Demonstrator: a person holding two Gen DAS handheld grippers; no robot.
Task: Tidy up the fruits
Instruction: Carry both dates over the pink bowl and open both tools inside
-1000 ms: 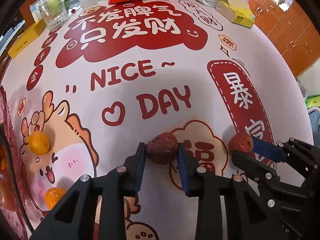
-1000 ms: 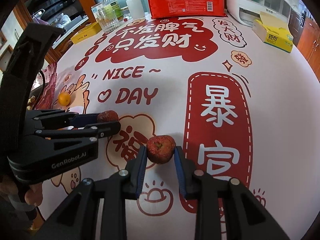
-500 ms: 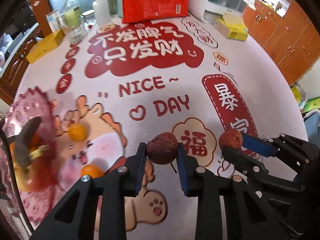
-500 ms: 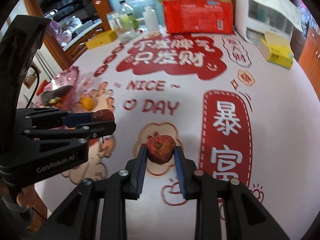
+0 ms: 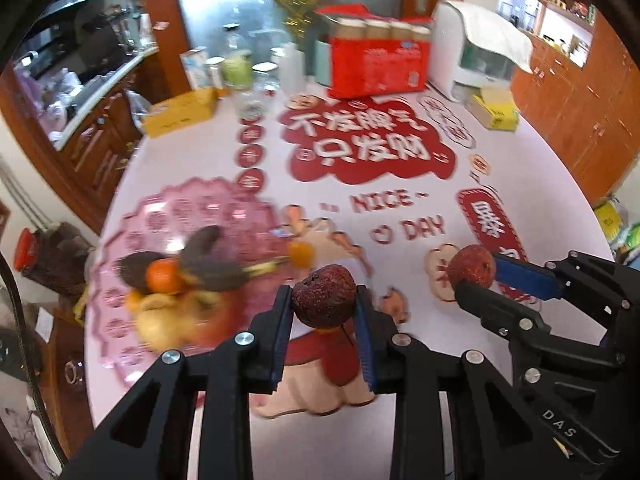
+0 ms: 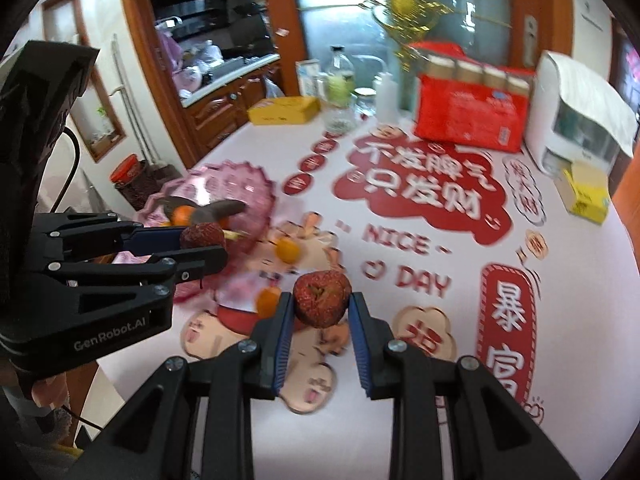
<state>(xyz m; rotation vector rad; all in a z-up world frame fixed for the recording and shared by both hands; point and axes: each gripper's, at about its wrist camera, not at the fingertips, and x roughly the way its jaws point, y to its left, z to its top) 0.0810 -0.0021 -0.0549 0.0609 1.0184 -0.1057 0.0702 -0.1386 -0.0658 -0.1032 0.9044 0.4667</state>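
I see two small round fruits with rough, bumpy skin, each pinched in a pair of black tongs with blue pads. The dark red fruit in my left tongs is deep maroon, almost brown, and sits right at the tips, pressed from both sides by the pads and held in the air above the table. The brighter red fruit in my right tongs shows a small brownish star-shaped mark on the side facing me; it too is clamped at the very tips, off the table. So both tongs are closed on their fruit. Below them lies a white tablecloth with red characters and the words NICE DAY. To the left, near the table's edge, stands a pink scalloped plate holding blurred fruit: a small orange, something yellow, something red, and dark curved pieces I cannot identify. Two loose small oranges lie on the cloth just beside the plate, one near its rim and another close to my right tongs. The held fruits are not over the plate's middle; the left one hangs nearest its rim.
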